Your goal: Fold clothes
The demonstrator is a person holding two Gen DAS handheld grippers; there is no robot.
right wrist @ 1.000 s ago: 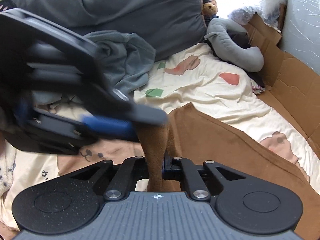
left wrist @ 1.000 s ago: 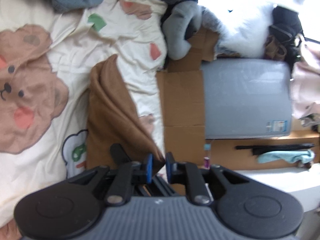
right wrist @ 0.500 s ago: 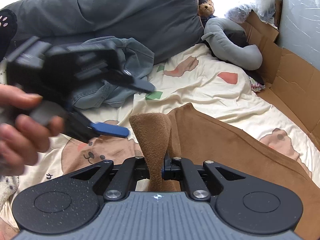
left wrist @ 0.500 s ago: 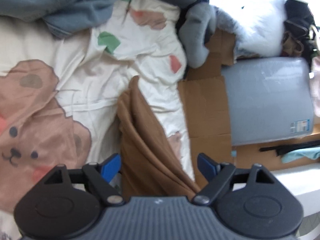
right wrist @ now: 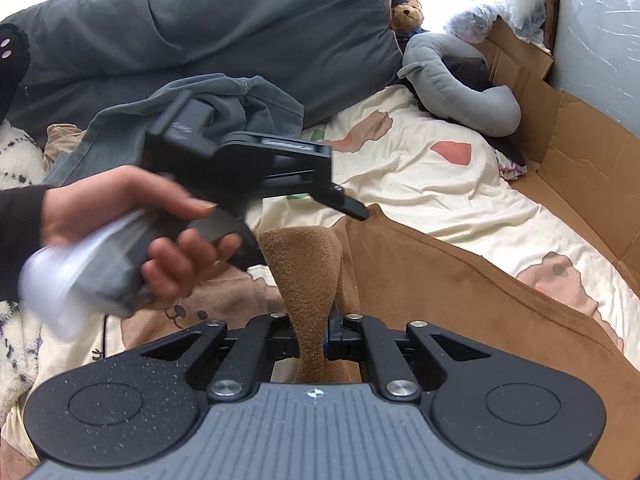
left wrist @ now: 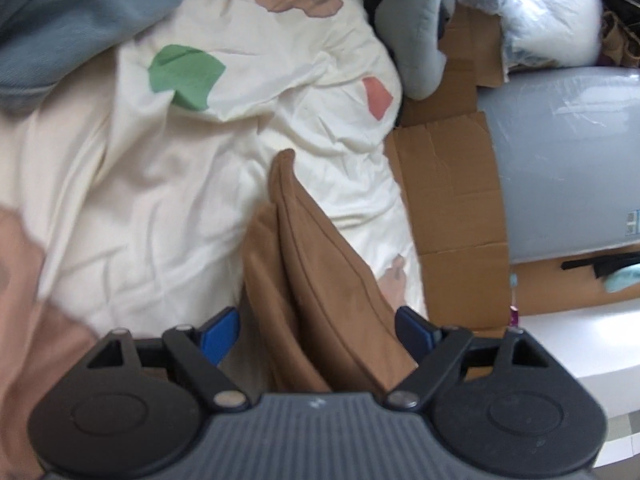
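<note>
A brown garment (left wrist: 320,280) lies on the cream bear-print sheet (left wrist: 160,168). Its folded edge runs up between the blue pads (left wrist: 218,334) of my left gripper (left wrist: 318,334), which is open; the pads stand wide apart and do not press the cloth. In the right wrist view my right gripper (right wrist: 320,344) is shut on a bunched, raised corner of the brown garment (right wrist: 460,292). A person's hand (right wrist: 120,216) holds the left gripper just above and left of that corner.
A crumpled blue-grey garment (right wrist: 248,100) lies behind, against a dark grey duvet (right wrist: 240,20). A grey plush (right wrist: 460,92) and a teddy bear (right wrist: 408,12) sit at the far end. Flattened cardboard (left wrist: 448,200) and a grey wrapped slab (left wrist: 560,160) line the bed's right side.
My left gripper let go of the brown garment's corner, opened wide, and dropped lower along the cloth. The right gripper kept its grip and stayed where it was.
</note>
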